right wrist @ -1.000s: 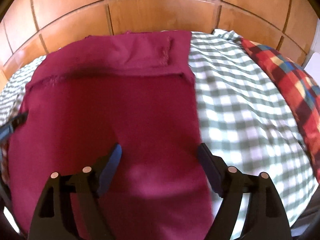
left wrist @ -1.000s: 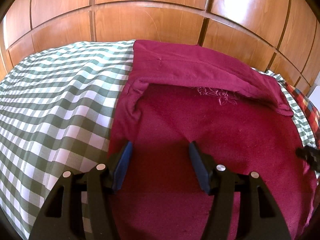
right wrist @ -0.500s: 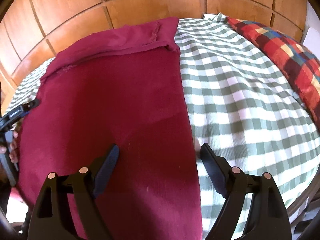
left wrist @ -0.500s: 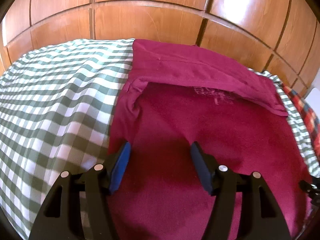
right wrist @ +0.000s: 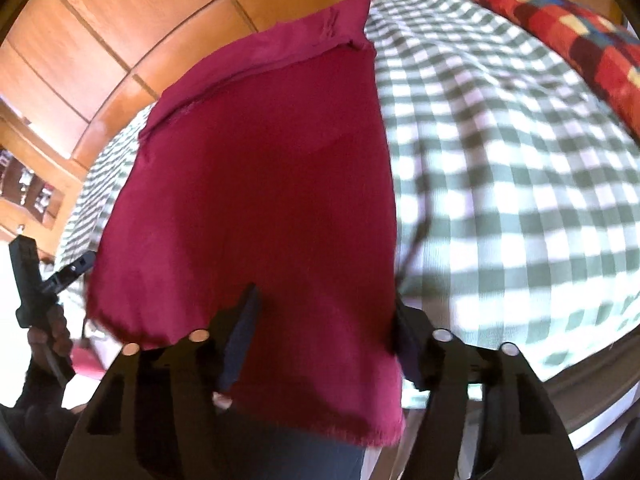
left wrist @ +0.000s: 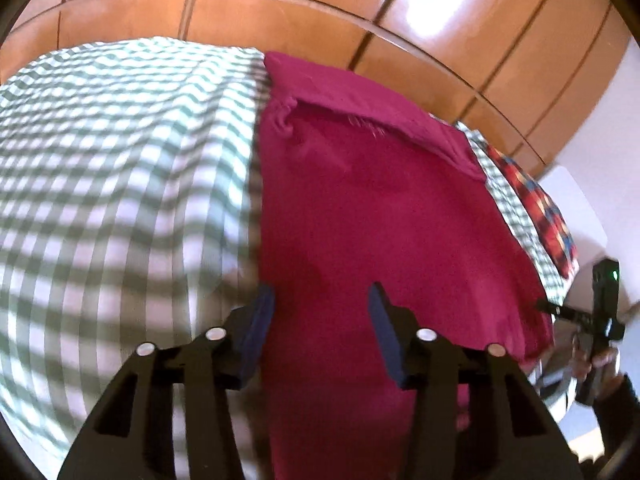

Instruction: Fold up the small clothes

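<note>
The left tongs (left wrist: 320, 312) stand released, the two blue pads (left wrist: 260, 320) spread wide with the near left edge of the maroon garment (left wrist: 380, 216) lying between and just under them, nothing pinched. The right tongs (right wrist: 324, 332) are likewise released, their pads (right wrist: 240, 336) straddling the near right corner of the same garment (right wrist: 260, 184), whose hem hangs over the near side of the bed below them. This paired placement, one tool at each near corner, suits a lengthwise fold: judged from the layout, both corners are about to be gripped and carried away from the tongs toward the far end. Ahead of both tongs the garment lies flat and lengthwise on the checked sheet (left wrist: 120, 184), and at its far end a band of cloth is already turned back over the body, leaving a raised crease there; that suggests one fold is done and the near half remains. To the left of the left tongs the sheet is bare; to the right of the right tongs the sheet (right wrist: 500, 168) runs on to a red plaid pillow (right wrist: 580, 40) at the far right. Beyond the garment rises a panelled wooden headboard (left wrist: 320, 12). Each camera catches the other tool at the frame edge, held in a hand (right wrist: 52, 332). Motion blur softens both views, so whether the pads touch the cloth cannot be told.
</note>
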Tool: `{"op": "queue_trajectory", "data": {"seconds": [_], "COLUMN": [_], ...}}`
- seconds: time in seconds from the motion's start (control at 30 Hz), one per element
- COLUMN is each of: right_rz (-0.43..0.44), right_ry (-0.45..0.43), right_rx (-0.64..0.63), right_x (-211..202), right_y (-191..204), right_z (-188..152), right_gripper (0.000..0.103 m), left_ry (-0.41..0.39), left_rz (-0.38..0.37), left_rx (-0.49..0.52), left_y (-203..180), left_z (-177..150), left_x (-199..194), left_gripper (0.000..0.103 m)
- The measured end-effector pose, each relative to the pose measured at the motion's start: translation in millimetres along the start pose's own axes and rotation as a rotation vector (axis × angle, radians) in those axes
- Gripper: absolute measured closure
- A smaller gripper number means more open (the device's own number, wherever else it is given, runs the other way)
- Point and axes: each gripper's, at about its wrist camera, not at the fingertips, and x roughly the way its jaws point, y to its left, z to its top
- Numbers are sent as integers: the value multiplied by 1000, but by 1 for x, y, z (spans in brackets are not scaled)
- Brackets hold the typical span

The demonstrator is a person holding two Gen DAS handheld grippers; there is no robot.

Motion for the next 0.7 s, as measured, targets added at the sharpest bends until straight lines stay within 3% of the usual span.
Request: {"op": "queue_trajectory", "data": {"seconds": [0.17,0.27,0.33,0.43,0.7], "right_rz": [13,-3,-8,21,136], "right_ry": [45,53,60,51,-67], "right_rx": [-46,-63,-78,-92,-116], "right_x": [1,5,5,-3,-26], "right_y": [9,13,16,22,49], "right_z": [-14,-12,-9,-4,36], "right_gripper": [49,66,83,89,89], "left_ry": [49,78,83,65,-48], "left_rz": [-27,-22,-9,-16,-159], "left_rx": [28,29,29,24,-27], "left_y": [-10,-14,-15,-18,-15], "left_z": [-33,-50,-55,-53,-15], "left_x": [-17,-22,-22,-28,-57], "left_gripper": [72,86,101,101,101]}}
